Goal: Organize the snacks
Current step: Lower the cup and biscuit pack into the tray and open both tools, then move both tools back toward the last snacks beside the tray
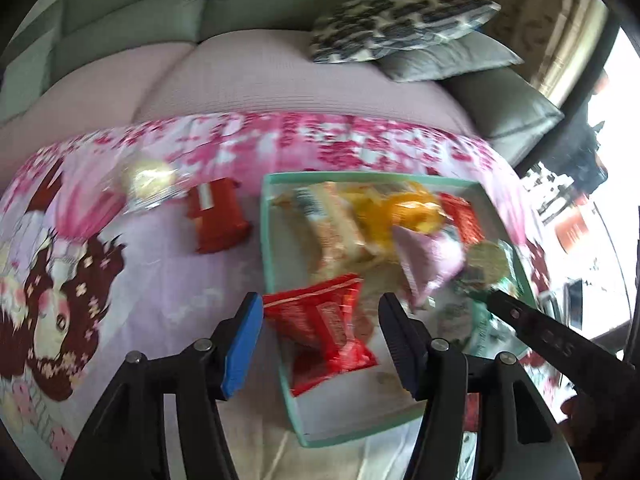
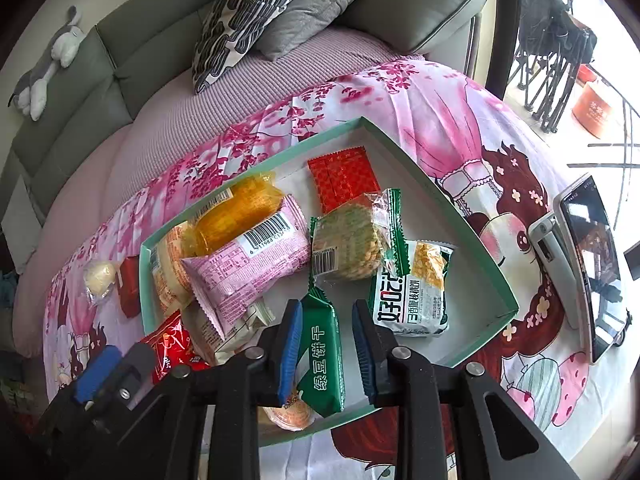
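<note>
A teal-rimmed tray (image 1: 264,240) (image 2: 440,200) on the pink printed cloth holds several snack packets. My left gripper (image 1: 320,304) is open above the tray's near corner. A red packet (image 1: 320,332) lies under the gap between its fingers, clear of both pads. My right gripper (image 2: 327,306) is open over a green biscuit packet (image 2: 324,360); the left pad is close to it and a gap shows at the right pad. Further into the tray lie a pink packet (image 2: 248,272), an orange one (image 2: 236,216) and a flat red one (image 2: 344,180). A red packet (image 1: 218,216) and a clear-wrapped pale cake (image 1: 148,180) lie outside, left of the tray.
A phone on a white stand (image 2: 588,264) sits right of the tray. Behind the table is a sofa with a patterned cushion (image 2: 248,16), a grey cushion (image 2: 316,4) and a plush toy (image 2: 52,56). A black folding frame (image 2: 556,52) stands by the window.
</note>
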### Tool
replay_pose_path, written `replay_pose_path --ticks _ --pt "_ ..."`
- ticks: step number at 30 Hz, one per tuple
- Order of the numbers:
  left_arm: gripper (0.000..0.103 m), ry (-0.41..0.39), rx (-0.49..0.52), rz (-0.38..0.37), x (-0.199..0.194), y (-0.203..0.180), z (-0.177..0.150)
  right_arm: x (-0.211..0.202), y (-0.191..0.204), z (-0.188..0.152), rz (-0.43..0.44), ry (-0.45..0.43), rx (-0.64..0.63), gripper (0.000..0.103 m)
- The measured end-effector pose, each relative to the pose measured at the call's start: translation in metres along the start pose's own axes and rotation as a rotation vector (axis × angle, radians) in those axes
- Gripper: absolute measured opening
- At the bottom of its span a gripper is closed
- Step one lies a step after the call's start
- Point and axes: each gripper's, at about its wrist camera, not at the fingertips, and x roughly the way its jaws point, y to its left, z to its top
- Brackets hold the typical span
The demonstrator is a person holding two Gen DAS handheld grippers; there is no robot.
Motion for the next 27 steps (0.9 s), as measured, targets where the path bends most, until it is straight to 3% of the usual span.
replay_pose_path --ticks 3,6,15,17,21,24,27 --pt "0.067 0.012 -0.081 0.054 0.002 0.023 0.004 0.0 0.005 -0.001 0.002 0.001 -0.015 0.051" --pt "0.071 0.022 -0.131 0.103 0.003 0.038 0.005 0.0 0.016 -0.004 0.013 -0.004 -0.049 0.062" --pt "0.074 0.035 -0.19 0.135 0.003 0.054 0.003 0.003 0.038 -0.009 0.008 0.003 -0.13 0.067" --pt "0.082 0.035 -0.191 0.144 0.004 0.054 0.004 0.003 0.039 -0.009 0.011 0.003 -0.135 0.069" --pt "0.097 0.019 -0.194 0.184 0.007 0.056 0.005 0.001 0.04 -0.008 0.019 -0.024 -0.147 0.087" --pt "0.101 0.019 -0.22 0.207 0.009 0.062 0.004 -0.003 0.042 -0.008 0.036 -0.053 -0.154 0.103" --pt "0.101 0.016 -0.246 0.216 0.008 0.068 0.003 -0.004 0.043 -0.006 0.04 -0.064 -0.159 0.103"
